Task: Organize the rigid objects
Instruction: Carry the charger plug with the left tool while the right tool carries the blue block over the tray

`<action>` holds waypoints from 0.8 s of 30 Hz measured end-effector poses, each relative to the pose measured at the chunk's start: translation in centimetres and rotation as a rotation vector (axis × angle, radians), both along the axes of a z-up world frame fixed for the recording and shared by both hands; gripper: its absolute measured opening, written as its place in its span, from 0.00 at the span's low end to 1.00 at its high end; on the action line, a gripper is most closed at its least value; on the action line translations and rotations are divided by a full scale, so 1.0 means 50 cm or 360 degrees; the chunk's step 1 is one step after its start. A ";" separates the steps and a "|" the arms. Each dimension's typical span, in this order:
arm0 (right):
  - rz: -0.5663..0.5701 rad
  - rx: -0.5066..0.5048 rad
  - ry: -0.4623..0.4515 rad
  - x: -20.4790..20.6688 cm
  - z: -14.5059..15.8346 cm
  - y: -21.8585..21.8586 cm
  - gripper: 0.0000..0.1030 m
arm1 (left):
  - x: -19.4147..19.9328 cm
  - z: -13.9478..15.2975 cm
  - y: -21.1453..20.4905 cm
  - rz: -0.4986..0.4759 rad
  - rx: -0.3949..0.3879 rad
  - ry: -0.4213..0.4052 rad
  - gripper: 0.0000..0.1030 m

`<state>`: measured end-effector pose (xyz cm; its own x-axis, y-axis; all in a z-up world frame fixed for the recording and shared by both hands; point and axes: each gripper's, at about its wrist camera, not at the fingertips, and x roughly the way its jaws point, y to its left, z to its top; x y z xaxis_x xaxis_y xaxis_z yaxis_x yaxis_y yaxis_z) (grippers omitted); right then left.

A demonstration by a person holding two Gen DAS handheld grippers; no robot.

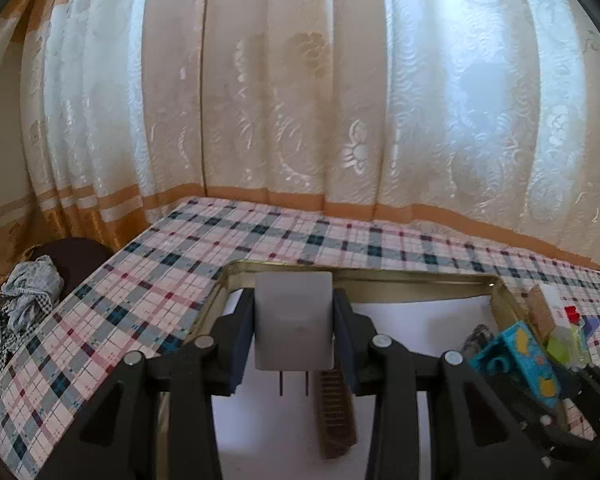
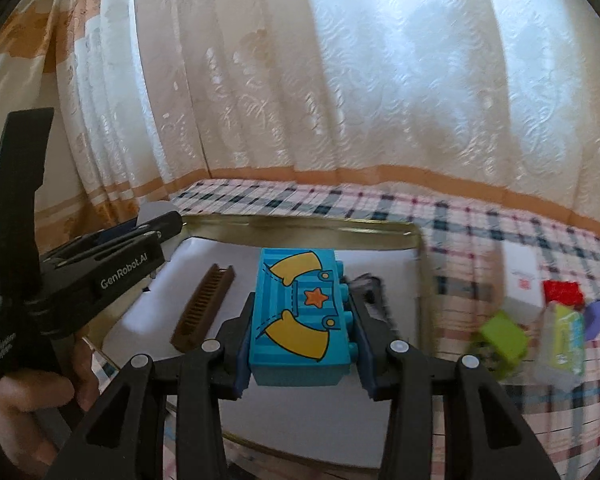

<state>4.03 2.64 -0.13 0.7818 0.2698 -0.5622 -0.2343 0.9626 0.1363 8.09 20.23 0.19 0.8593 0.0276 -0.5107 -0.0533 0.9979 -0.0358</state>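
Left wrist view shows the left gripper clamped on a grey plug, its prongs pointing down over the white liner of the tin tray; a brown comb lies on the liner just below and to the right. In the right wrist view the right gripper is closed on a blue block, held above the same tray, with the comb lying to its left and a dark object I cannot identify behind the block. More items wait outside the tray on the checked cloth: a white box, a red brick, a green piece and a purple piece. The risks, as I judge them: both grippers hang over one tray near each other, so lowering together could knock them or the loads together; the plug could land prongs-first and tip onto the comb; the block, gripped on its smooth sides, could slip.
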 end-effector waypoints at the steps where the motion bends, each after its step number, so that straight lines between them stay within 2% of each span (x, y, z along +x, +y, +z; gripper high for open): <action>1: 0.0001 0.0003 0.0020 0.006 -0.004 0.009 0.43 | 0.002 -0.002 0.004 0.0013 0.0004 0.0016 0.36; 7: 0.0009 0.0007 0.0074 0.024 -0.019 0.037 0.43 | 0.009 -0.013 0.015 0.0078 0.0085 0.0061 0.36; 24: 0.0049 -0.0077 0.0123 0.035 -0.042 0.060 0.43 | 0.027 -0.039 0.016 0.0147 0.0173 0.0180 0.36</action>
<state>5.76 5.64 -2.22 0.7271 0.2643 -0.6336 -0.2545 0.9609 0.1088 9.46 21.03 -1.78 0.7878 0.1642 -0.5937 -0.1425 0.9863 0.0836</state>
